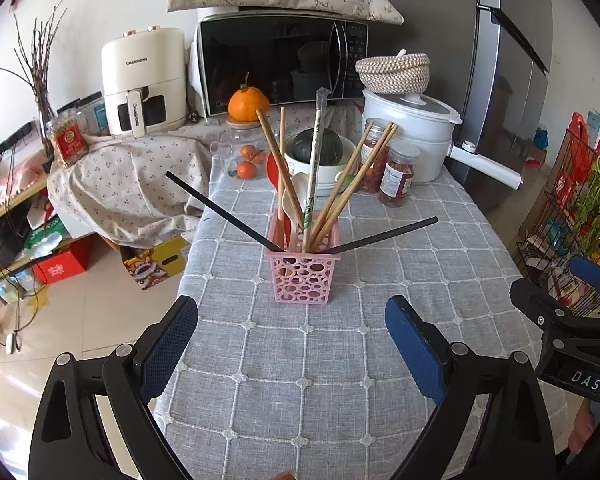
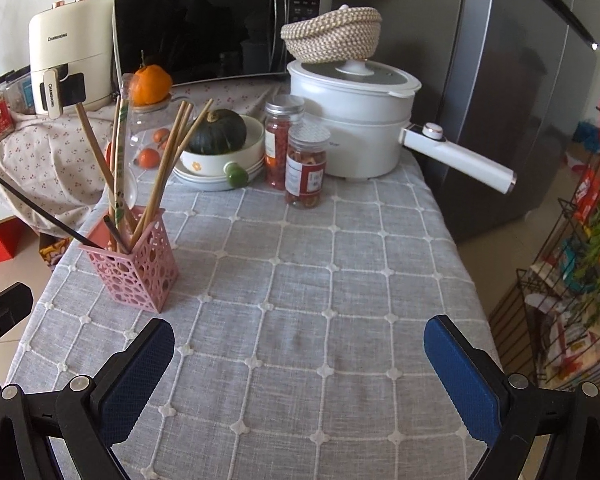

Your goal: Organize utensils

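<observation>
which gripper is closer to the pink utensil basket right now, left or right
Left. The left gripper faces the pink utensil basket head-on, just short of it, jaws open. The right gripper, also open, sits off to the basket's right over bare tablecloth.

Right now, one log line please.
left tongs: open, empty | right tongs: open, empty | utensils: in pink basket | cloth: bare

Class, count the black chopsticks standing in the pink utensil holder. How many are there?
2: one black chopstick leans out left of the pink holder, the other leans right. None looks hidden.
</observation>
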Demonstrator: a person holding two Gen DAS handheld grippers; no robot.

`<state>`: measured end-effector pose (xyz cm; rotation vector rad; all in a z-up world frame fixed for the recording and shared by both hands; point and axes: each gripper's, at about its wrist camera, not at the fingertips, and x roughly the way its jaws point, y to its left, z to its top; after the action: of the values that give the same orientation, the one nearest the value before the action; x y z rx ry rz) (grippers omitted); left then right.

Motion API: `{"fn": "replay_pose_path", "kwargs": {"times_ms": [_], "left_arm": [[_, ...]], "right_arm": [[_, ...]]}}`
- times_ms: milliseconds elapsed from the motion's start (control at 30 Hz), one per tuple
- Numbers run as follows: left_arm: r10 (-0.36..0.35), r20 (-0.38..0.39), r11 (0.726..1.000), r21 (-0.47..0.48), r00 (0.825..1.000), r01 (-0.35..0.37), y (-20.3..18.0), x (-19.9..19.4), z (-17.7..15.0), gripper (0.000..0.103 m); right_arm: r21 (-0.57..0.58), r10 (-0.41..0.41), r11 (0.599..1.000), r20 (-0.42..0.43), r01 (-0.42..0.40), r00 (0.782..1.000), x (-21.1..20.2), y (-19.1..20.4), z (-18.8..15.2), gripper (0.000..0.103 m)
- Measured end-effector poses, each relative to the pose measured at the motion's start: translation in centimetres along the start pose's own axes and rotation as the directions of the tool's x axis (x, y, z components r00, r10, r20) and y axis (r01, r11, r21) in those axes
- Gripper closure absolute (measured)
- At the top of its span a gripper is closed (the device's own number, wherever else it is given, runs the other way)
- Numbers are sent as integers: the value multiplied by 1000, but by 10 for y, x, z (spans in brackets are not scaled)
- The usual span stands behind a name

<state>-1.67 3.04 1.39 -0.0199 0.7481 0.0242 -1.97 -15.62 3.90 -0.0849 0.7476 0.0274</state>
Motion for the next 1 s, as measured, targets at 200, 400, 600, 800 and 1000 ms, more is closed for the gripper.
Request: {"fn": "replay_pose_path", "kwargs": {"times_ms": [200, 400, 600, 800, 1000], "left_arm": [[7, -6, 1000, 7, 1000, -7, 0, 2, -2, 7], [11, 0, 1000, 5, 1000, -11, 3, 2, -2, 7], [9, -3, 1000, 4, 1000, -9, 4, 3, -2, 7], [14, -2, 1000, 4, 1000, -14, 5, 4, -3, 7], [13, 0, 1000, 5, 1000, -13, 6, 4, -3, 7]], "right_arm": [[8, -2, 1000, -8, 2, 1000, 0, 0, -1, 0], [17, 0, 1000, -25, 1, 1000, 4, 0, -2, 0], [24, -1, 1000, -25, 2, 1000, 5, 1, -2, 0], [30, 5, 1000, -31, -4, 1000, 7, 2, -2, 0], [33, 5, 999, -31, -4, 999, 6, 2, -2, 0]]}}
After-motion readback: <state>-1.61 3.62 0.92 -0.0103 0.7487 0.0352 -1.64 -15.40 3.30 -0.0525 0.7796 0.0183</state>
